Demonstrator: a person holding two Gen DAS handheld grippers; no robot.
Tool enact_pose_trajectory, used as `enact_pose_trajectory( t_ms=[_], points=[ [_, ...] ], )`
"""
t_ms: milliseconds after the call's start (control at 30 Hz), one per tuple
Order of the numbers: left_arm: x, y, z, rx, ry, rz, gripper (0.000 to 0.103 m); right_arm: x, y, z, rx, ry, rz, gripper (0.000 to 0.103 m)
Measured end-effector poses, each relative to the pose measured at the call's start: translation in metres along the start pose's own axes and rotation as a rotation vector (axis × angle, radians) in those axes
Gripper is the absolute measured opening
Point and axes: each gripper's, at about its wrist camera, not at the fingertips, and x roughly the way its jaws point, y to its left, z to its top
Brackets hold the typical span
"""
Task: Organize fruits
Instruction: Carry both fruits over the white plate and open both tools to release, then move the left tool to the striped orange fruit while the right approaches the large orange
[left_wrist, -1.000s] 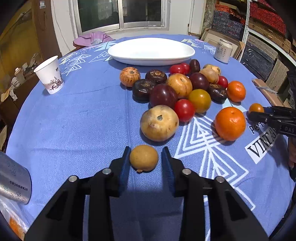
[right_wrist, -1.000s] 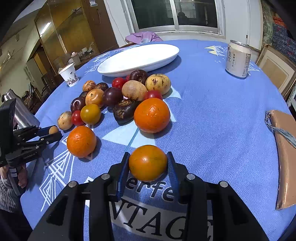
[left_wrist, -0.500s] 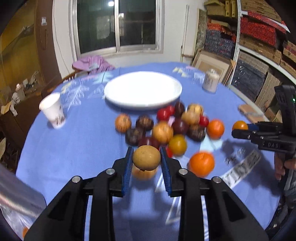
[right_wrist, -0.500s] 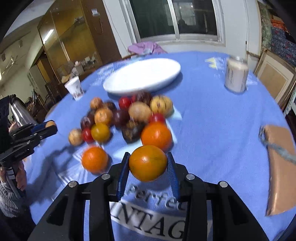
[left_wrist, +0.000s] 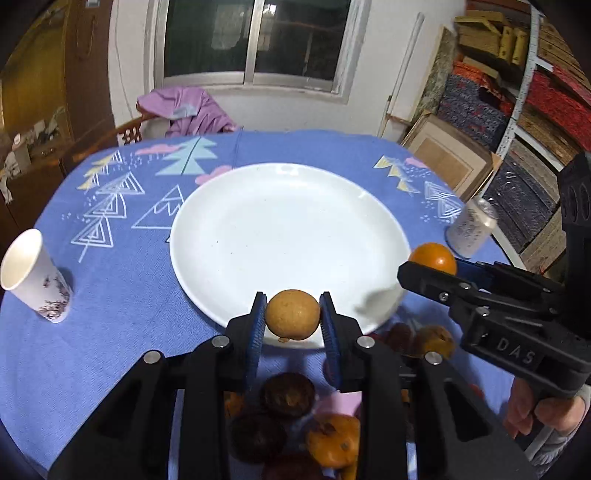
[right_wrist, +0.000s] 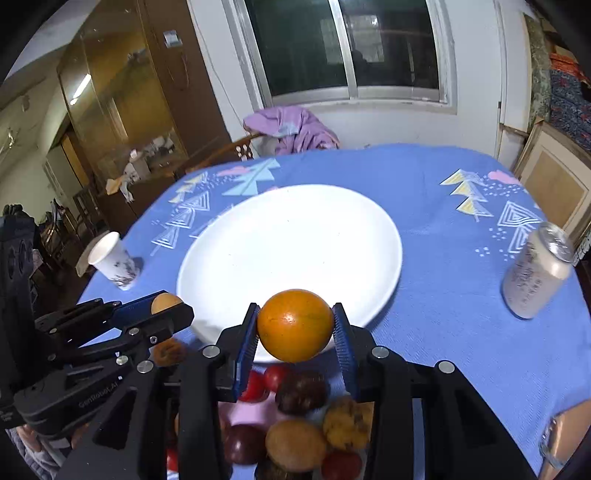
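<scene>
A small tan fruit (left_wrist: 293, 314) sits pinched between the blue-padded fingers (left_wrist: 256, 332) of the left gripper (left_wrist: 293, 325), raised off the surface and showing over the near rim of the white plate (left_wrist: 258, 229). The right gripper (right_wrist: 294, 334) has its fingers (right_wrist: 246, 341) closed on an orange fruit (right_wrist: 294, 325), likewise held up over the near edge of the same plate (right_wrist: 295, 236). In the left wrist view the right gripper (left_wrist: 424, 271) comes in from the right with the orange fruit (left_wrist: 433, 258) at its tip, by the plate's right edge; in the right wrist view the left gripper (right_wrist: 162, 314) comes in from the left with the tan fruit (right_wrist: 165, 302) at the plate's near left edge. The plate has nothing on it. Below and nearer than both grippers lies the pile of fruits (right_wrist: 299, 428), with dark brown, speckled tan and red ones partly hidden behind the black gripper frames (left_wrist: 288, 413). The surface is covered by a blue cloth with tree patterns (left_wrist: 110, 258). A paper cup (left_wrist: 31, 275) stands upright well to the left of the plate, and a drink can (right_wrist: 537, 275) stands to the right. At the far side a purple garment (left_wrist: 188, 110) hangs over a chair below a window (right_wrist: 351, 44)
</scene>
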Motion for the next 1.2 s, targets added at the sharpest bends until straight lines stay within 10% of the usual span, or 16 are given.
enact_pose_trajectory(
  t_ms=[400, 533, 733, 833, 1033, 1200],
  points=[
    [0.01, 0.016, -0.002, -0.042, -0.004, -0.01, 0.055, 0.015, -0.006, 0.0, 0.025, 0.016, 0.014, 0.041],
    [-0.016, 0.028, -0.004, -0.101, -0.045, -0.013, 0.071, -0.004, -0.007, -0.002, 0.05, -0.023, 0.027, 0.066],
    [-0.071, 0.04, -0.026, -0.129, -0.126, 0.032, 0.08, -0.054, -0.005, -0.014, 0.058, -0.138, 0.071, 0.066],
    [-0.089, 0.048, -0.051, -0.13, -0.155, 0.078, 0.087, -0.091, -0.005, -0.037, 0.009, -0.239, 0.092, 0.1],
    [-0.081, 0.057, -0.089, -0.1, -0.141, 0.161, 0.092, -0.118, -0.024, -0.09, -0.086, -0.307, -0.059, 0.1],
    [-0.058, 0.05, -0.088, -0.021, -0.124, 0.217, 0.092, -0.122, -0.054, -0.1, 0.015, -0.299, 0.058, 0.1]
  ],
)
